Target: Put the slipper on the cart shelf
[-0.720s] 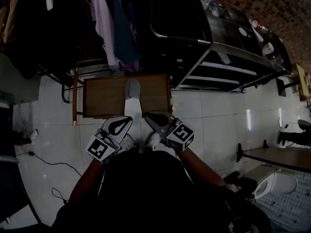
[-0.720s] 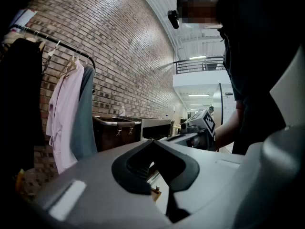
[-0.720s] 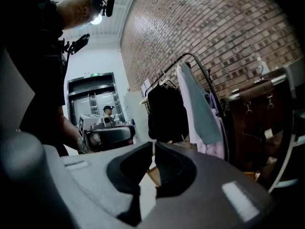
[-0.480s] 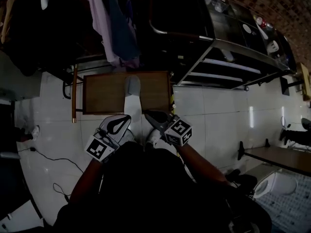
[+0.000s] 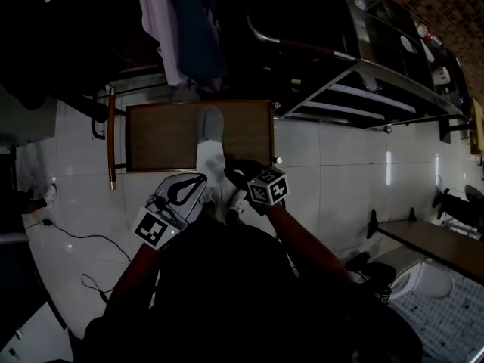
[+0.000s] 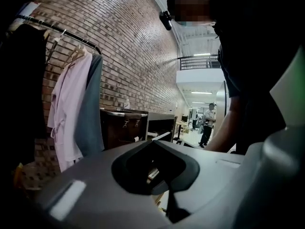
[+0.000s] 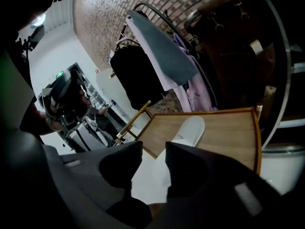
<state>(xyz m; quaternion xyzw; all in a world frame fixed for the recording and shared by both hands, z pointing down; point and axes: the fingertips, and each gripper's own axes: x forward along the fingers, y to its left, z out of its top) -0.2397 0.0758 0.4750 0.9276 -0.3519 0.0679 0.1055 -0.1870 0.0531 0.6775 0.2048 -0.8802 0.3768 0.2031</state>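
Observation:
A white slipper [image 5: 209, 138] lies lengthwise on a low wooden board [image 5: 159, 138], its toe toward the far side and its heel end reaching past the near edge. In the right gripper view the slipper [image 7: 189, 129] shows just beyond the jaws, on the board [image 7: 231, 128]. My right gripper [image 5: 231, 169] hovers at the slipper's heel end, open, with a gap between its jaws and nothing in them. My left gripper [image 5: 200, 180] hangs just left of the heel, its tips together and empty. The metal cart [image 5: 378, 82] with shelves stands at the upper right.
Shirts on a clothes rack [image 5: 178, 29] hang behind the board. A cable [image 5: 76, 252] trails over the white tiled floor at left. A dark table [image 5: 435, 244] stands at the right. A person [image 6: 208, 123] walks far off in the left gripper view.
The head view has tipped forward, so the board sits lower and larger in view. Both grippers have edged up toward the slipper's heel. The slipper has not moved.

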